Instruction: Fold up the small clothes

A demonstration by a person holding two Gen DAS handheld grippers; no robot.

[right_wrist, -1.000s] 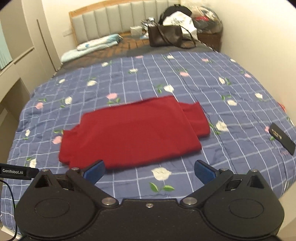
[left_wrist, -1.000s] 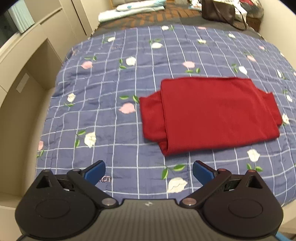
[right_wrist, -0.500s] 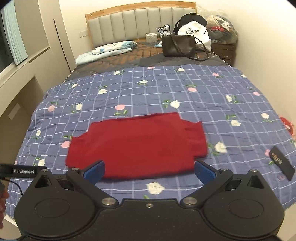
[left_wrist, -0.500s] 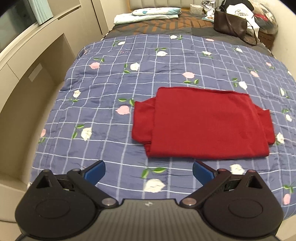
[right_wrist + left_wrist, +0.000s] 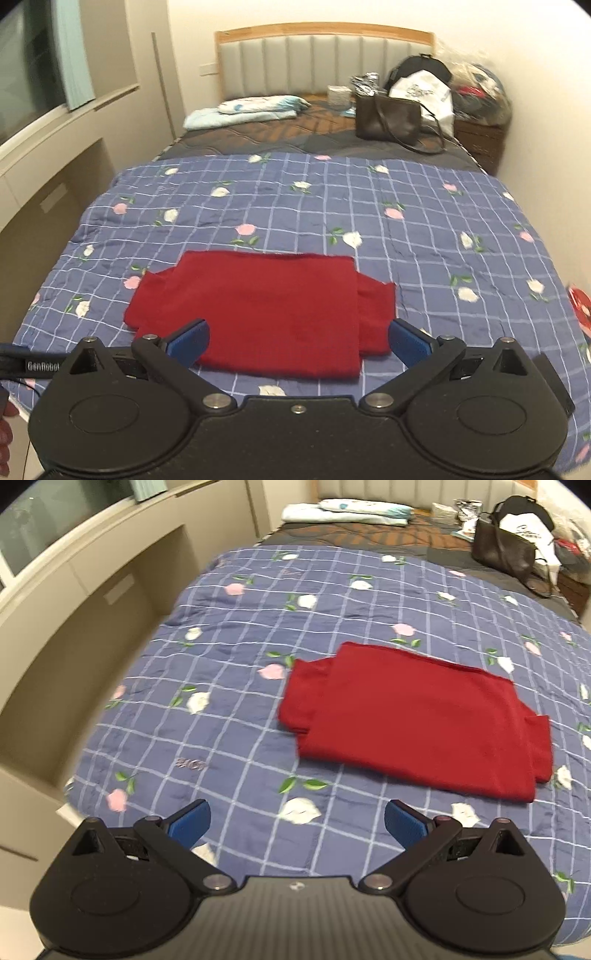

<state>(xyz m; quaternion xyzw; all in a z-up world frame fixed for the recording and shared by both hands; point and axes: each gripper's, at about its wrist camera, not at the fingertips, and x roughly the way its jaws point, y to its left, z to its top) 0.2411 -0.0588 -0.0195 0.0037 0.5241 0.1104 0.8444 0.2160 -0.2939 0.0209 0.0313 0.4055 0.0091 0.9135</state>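
Right wrist view takes in a wide bed [image 5: 424, 206] covered by a blue quilt with a white grid and pink and white flowers [image 5: 295, 206], with a grey padded headboard framed in pale wood [image 5: 325, 55] at the far end. Beige built-in cabinetry [image 5: 85, 602] runs along the bed's left side. On the near half of the quilt lies a dark red knitted garment folded into a flat rectangle [image 5: 273, 310], its sleeves sticking out a little at both short ends; in the left wrist view the same garment [image 5: 417, 716] sits ahead and to the right. Near the headboard a folded pale blue blanket [image 5: 243, 110] rests on the bare brown mattress, and a dark brown leather handbag with a long strap [image 5: 388, 118] stands to its right. The right gripper [image 5: 298, 338] hovers just short of the garment's near edge, its blue-padded fingers [image 5: 188, 338] spread wide and holding nothing. The left gripper [image 5: 297, 823] hangs over bare quilt, fingers [image 5: 404, 823] equally wide apart and empty
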